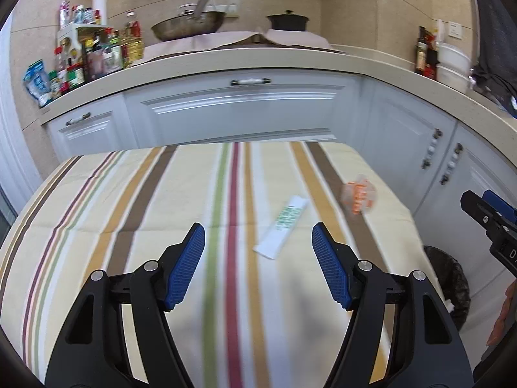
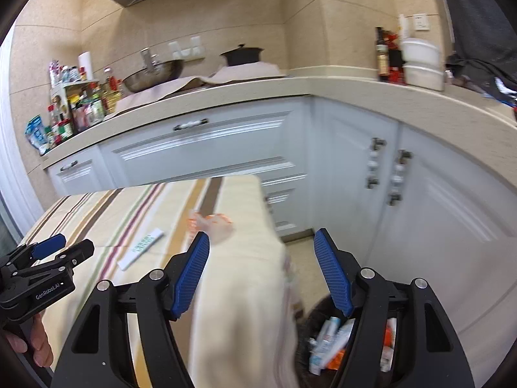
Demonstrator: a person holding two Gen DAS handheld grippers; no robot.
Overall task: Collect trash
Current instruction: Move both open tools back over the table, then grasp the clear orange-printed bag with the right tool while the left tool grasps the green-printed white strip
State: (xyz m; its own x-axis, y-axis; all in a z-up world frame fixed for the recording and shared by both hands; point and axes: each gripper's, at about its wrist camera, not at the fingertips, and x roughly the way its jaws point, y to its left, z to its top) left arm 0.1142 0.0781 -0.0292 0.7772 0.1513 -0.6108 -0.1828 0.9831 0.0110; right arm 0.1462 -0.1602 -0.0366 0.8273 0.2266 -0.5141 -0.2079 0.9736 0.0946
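Left tongs point(image 1: 258, 265): spread wide, holding nothing, low over the near part of the table. They point at the white wrapper, so it looks like the next thing to grab.
Right tongs point(image 2: 261, 271): spread wide too, holding nothing. They hang over the right edge of the table, above the bin, maybe so trash can drop in.
Table point(image 1: 97, 194): has a striped cloth on it, with kitchen cupboards on its far side.
White wrapper point(image 1: 284, 226): long and flat with green print. It lies on the cloth just past the left tongs, a bit right of the red stripe.
Orange wrapper point(image 1: 358, 195): crinkly and see-through. It sits farther away and to the right, near the table edge, close to the right tongs.
Bin point(image 2: 336, 342): dark, on the floor just right of the table. It already has some trash inside, so part of the job looks done.
What is left: two bits of trash on the table.
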